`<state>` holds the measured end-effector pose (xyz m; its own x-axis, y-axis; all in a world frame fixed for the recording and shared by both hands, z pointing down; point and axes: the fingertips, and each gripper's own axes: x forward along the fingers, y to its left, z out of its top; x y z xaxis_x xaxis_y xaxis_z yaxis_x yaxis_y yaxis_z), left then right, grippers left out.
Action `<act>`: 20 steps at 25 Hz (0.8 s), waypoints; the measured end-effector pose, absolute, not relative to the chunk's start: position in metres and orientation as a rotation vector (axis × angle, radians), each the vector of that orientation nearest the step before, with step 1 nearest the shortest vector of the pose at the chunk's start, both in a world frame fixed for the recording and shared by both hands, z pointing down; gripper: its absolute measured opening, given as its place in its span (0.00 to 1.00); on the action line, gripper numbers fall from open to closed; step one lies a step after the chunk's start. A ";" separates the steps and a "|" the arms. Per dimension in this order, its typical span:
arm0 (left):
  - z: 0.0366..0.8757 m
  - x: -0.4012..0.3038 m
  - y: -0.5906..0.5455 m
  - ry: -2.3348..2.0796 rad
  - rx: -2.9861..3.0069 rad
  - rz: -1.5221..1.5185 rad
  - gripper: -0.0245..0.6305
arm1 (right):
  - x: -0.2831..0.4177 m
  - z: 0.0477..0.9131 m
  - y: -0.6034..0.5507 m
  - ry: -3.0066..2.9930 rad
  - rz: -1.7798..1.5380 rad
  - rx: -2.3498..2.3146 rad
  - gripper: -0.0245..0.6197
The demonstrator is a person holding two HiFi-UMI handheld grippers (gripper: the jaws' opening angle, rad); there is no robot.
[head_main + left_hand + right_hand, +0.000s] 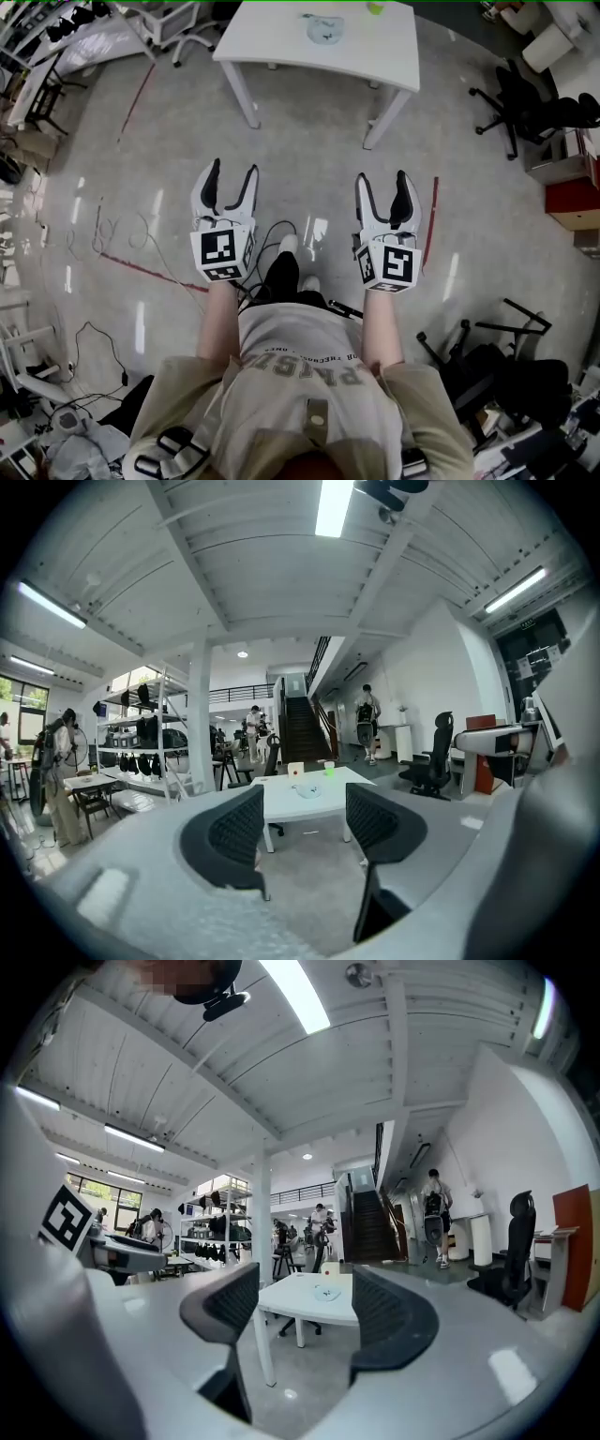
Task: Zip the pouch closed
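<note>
Over a glossy grey floor (141,197) we hold both claws out in front of us, side by side and apart from each other, each with a marker cube (223,255) facing up at us. Our left claw (234,171) has its jaws parted with nothing between them. Its own view shows only floor and the distant desk through the gap between the dark ribbed pads (236,829). Our right claw (383,178) stands wide as well and is just as empty, its pads framing the same desk from a little further to the side. The white desk (281,47) stands well ahead of both claws, and neither touches it. On its top lies the pouch (323,29), a pale flat thing near the middle; we cannot tell from here whether its zip is open or shut. A small green thing (375,7) stands near the desk's far edge, apart from the pouch, and the left gripper view shows a small white card (295,770) standing near it. A red tape line (432,220) runs along the floor just right of our right claw. A black office chair (525,108) stands off to the right of the desk. Beyond the desk a dark staircase (302,728) climbs, and a person wearing a backpack (366,719) stands near its foot.
</note>
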<state>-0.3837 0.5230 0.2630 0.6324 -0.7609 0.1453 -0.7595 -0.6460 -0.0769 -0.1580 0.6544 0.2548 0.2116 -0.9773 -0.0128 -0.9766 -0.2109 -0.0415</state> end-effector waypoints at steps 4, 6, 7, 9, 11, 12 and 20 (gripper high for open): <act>0.264 -0.369 0.476 1.306 -2.846 -0.250 0.47 | -0.147 0.254 0.615 1.944 -0.017 -2.441 0.48; 0.260 -0.362 0.450 1.295 -2.849 -0.235 0.47 | -0.140 0.251 0.593 1.937 -0.005 -2.456 0.48; 0.258 -0.359 0.437 1.289 -2.851 -0.227 0.47 | -0.136 0.250 0.582 1.929 0.001 -2.465 0.48; 0.256 -0.354 0.412 1.277 -2.855 -0.214 0.47 | -0.129 0.248 0.561 1.907 0.011 -2.485 0.48; 0.254 -0.350 0.388 1.265 -2.858 -0.204 0.47 | -0.122 0.247 0.541 1.886 0.016 -2.502 0.48; 0.253 -0.348 0.376 1.259 -2.859 -0.202 0.47 | -0.120 0.247 0.531 1.879 0.016 -2.508 0.48; 0.252 -0.337 0.316 1.182 -2.887 -0.196 0.47 | -0.110 0.256 0.480 1.836 -0.004 -2.557 0.48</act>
<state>-0.3369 0.3161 0.2519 0.7062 -0.6994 0.1101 -0.6974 -0.7140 -0.0623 -0.1104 0.4799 0.2556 0.3197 -0.9475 0.0061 -0.9475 -0.3197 0.0038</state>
